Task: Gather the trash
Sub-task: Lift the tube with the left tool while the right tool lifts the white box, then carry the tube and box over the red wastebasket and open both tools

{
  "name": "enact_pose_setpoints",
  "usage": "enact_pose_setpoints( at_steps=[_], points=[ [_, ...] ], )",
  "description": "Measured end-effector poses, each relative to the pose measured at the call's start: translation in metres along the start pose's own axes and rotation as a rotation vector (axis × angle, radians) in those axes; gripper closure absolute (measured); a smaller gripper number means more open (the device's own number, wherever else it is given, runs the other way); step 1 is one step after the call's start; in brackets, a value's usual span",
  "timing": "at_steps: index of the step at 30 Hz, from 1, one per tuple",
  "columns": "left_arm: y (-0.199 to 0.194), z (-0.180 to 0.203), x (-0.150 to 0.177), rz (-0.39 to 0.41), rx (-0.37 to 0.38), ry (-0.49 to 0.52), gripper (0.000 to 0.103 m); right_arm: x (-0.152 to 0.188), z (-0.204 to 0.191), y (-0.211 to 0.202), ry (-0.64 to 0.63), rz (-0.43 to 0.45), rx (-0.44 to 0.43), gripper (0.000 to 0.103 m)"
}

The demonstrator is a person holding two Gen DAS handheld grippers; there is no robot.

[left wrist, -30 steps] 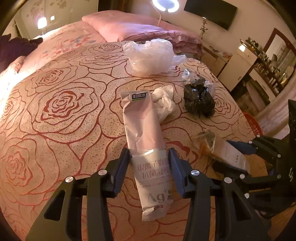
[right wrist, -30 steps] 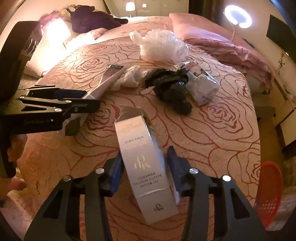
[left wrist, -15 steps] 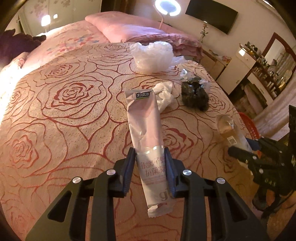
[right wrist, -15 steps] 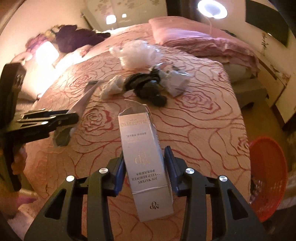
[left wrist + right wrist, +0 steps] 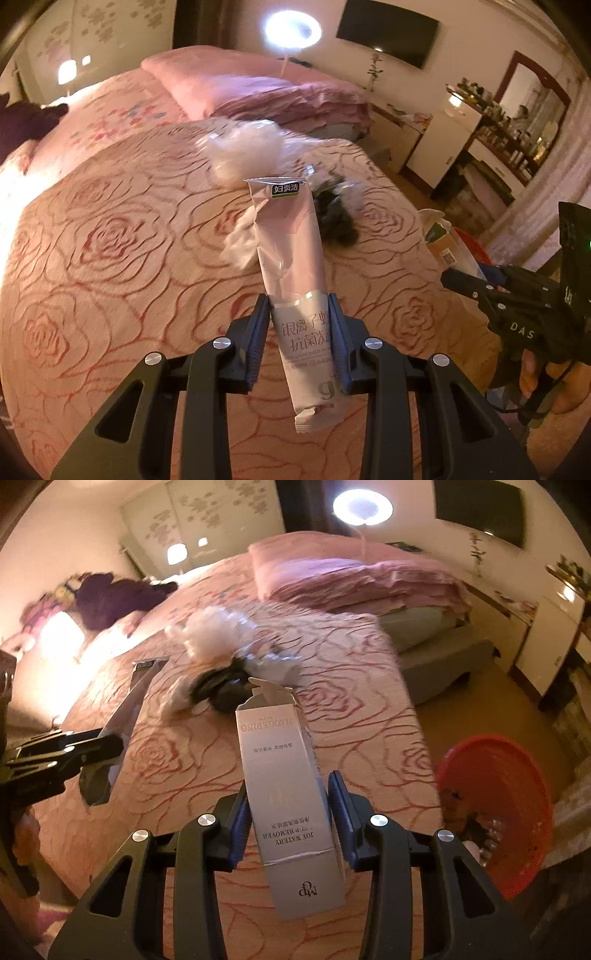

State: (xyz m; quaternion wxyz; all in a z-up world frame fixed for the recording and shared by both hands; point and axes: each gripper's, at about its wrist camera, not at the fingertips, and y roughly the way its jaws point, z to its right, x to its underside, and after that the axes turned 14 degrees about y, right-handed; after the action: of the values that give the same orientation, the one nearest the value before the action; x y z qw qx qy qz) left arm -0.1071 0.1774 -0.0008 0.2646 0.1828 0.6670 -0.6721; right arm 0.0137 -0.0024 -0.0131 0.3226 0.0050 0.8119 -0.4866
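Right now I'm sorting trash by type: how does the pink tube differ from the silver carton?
The pink tube is soft, flat and crimped shut; the silver carton is a rigid box with its top flap open. The tube sits in the left gripper, the carton in the right gripper. Both are clamped between jaws, lifted off the bed.

Rose-patterned bed [image 5: 110, 258] carries white plastic bag [image 5: 245, 155], tissue [image 5: 240, 243], black wad [image 5: 338, 225].

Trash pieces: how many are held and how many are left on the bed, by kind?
Held tube: 1
Held box: 1
White plastic bag: 1
Crumpled tissue: 1
Black bag: 1
Clear wrapper: 1
Total: 6
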Motion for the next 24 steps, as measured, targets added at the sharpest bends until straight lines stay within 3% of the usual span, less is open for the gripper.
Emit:
enact_pose_setpoints(
  at_steps=[15, 24],
  points=[
    [0.037, 0.061, -0.063, 0.02, 0.103, 0.138, 0.073, -0.022, 0.068, -0.033, 0.191, 0.127, 0.124, 0.064],
    [0.066, 0.103, -0.084, -0.005, 0.166, 0.208, 0.073, -0.022, 0.112, -0.05, 0.287, 0.185, 0.22, 0.064]
  ],
)
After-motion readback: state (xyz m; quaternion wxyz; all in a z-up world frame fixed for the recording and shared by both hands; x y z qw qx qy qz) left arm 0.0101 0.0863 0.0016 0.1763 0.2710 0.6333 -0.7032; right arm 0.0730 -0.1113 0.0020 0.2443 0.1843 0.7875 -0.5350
